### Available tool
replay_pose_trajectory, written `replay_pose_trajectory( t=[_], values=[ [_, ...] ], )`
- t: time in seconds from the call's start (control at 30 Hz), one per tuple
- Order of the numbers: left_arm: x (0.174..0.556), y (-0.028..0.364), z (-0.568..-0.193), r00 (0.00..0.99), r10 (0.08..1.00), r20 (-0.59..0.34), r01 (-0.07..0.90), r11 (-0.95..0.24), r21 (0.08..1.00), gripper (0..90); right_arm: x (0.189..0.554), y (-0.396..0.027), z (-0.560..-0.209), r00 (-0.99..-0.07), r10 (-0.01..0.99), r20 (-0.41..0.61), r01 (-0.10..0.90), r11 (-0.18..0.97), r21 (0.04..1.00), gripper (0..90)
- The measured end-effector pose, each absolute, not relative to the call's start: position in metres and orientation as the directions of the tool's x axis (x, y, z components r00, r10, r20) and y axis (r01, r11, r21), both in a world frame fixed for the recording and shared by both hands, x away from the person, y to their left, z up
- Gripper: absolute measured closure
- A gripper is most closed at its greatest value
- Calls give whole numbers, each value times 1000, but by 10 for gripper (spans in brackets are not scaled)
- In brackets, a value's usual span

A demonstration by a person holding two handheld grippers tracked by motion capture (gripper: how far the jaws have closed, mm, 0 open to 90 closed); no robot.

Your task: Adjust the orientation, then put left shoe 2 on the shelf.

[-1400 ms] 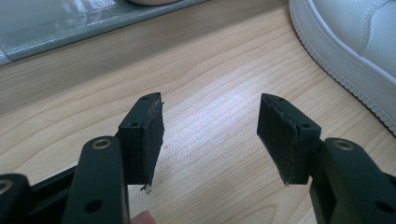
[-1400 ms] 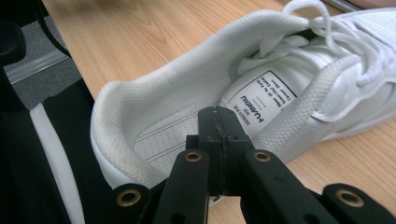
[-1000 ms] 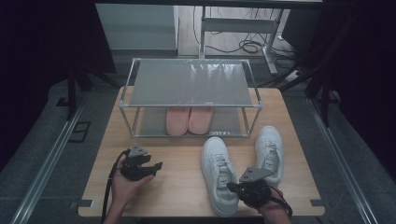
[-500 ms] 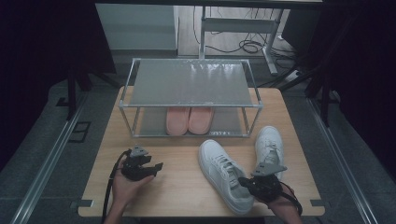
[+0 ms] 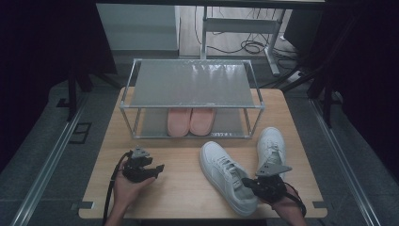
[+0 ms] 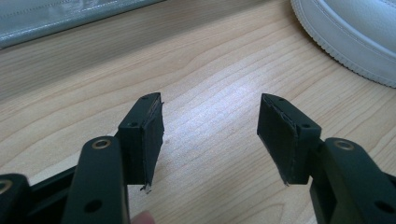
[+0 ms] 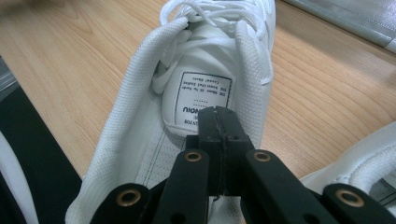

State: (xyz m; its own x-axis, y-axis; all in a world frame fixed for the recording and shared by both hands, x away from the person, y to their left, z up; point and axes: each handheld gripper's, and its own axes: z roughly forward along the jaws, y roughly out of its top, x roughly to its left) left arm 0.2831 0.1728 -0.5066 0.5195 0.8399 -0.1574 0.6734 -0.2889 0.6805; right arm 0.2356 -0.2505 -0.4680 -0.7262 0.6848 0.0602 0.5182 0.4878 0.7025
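Observation:
A white sneaker (image 5: 225, 174) lies slanted on the wooden table (image 5: 179, 193), toe toward the back left and heel near the front edge. My right gripper (image 5: 250, 183) is at its heel. In the right gripper view the jaws are shut (image 7: 219, 119), pad against pad, with their tips over the sneaker's opening (image 7: 210, 56) and nothing visible between them. A second white sneaker (image 5: 270, 146) lies just to the right. My left gripper (image 5: 157, 168) rests open in the hand at the front left, its jaws (image 6: 210, 135) wide apart above bare wood.
A metal two-level shoe rack (image 5: 193, 84) stands at the back of the table, with a pair of pink shoes (image 5: 190, 120) on its lower shelf. Bare wood lies between the two grippers. Dark floor drops off past the table's front edge (image 7: 32, 140).
The sneaker at my right gripper has swung so its toe points further left. The right hand has shifted a little to the right with the heel. The left gripper has not moved.

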Motion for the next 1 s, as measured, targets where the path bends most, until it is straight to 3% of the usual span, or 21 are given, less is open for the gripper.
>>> replay_pose_trajectory(
  t=[0.4,0.67,0.83,1.0],
  values=[
    [283,172,-507,522,839,-156,673,-293,679,415,228,-256,-446,-725,687,49,471,442,764,898],
    [283,171,-507,523,838,-156,674,-294,678,414,225,-268,-436,-698,715,46,458,395,796,837],
    [282,171,-507,524,837,-156,674,-297,676,413,228,-271,-436,-684,727,61,477,383,791,669],
    [281,171,-507,525,836,-158,674,-295,677,413,231,-267,-438,-686,726,58,482,392,784,611]
  ],
)
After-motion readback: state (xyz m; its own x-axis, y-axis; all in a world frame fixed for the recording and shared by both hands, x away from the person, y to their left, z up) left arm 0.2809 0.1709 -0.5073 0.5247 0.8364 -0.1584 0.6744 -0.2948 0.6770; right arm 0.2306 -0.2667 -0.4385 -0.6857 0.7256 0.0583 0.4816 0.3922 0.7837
